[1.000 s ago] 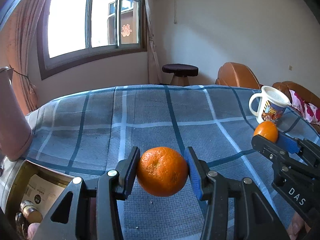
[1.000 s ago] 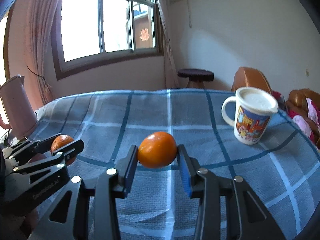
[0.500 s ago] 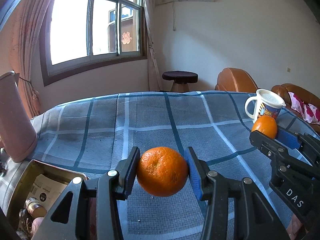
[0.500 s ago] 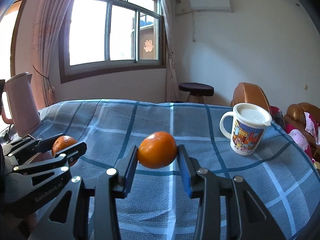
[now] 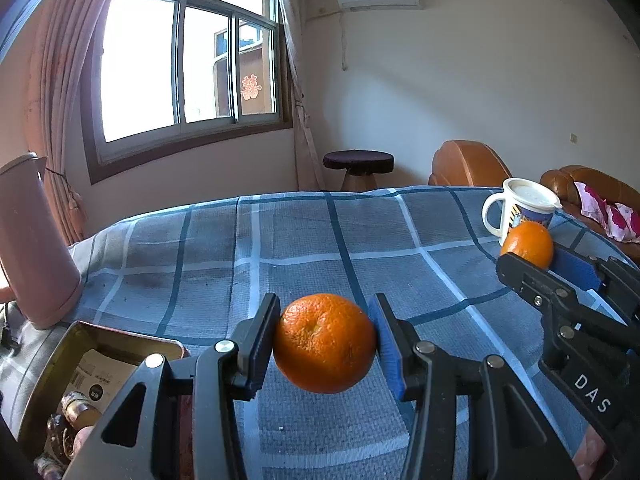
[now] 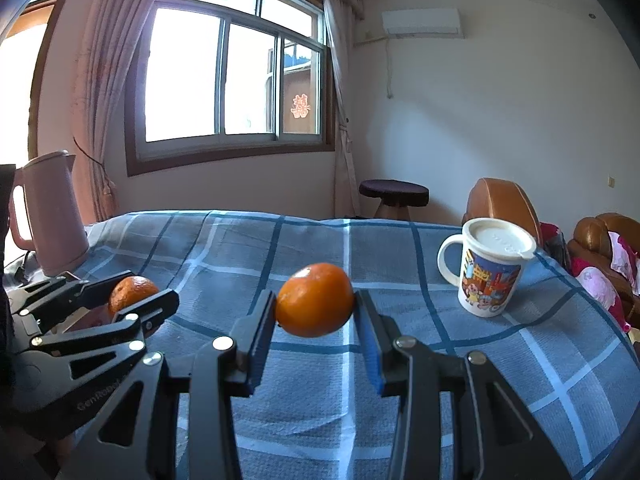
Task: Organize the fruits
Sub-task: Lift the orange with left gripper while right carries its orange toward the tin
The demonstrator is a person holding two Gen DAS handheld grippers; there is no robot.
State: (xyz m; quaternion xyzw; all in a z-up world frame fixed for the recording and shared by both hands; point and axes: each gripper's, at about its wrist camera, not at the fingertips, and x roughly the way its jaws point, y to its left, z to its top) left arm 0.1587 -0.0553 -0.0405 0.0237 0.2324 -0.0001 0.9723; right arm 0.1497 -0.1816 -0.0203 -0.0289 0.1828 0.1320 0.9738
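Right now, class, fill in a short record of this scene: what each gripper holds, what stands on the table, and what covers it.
left gripper: shut on an orange, held above the cloth
right gripper: shut on a second orange
mug: upright, lidded, on the table's right side
pink kettle: upright at the left edge
open tin: near left, holds packets
cover: blue checked cloth

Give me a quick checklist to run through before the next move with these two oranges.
1. Left gripper clamped on its orange: ok.
2. Right gripper clamped on its orange: ok.
3. Both oranges lifted clear of the plaid tablecloth: ok.
4. Lidded mug out of the grippers' way: ok.
5. Fruit container in view: cannot tell; only a tin holding other items shows.
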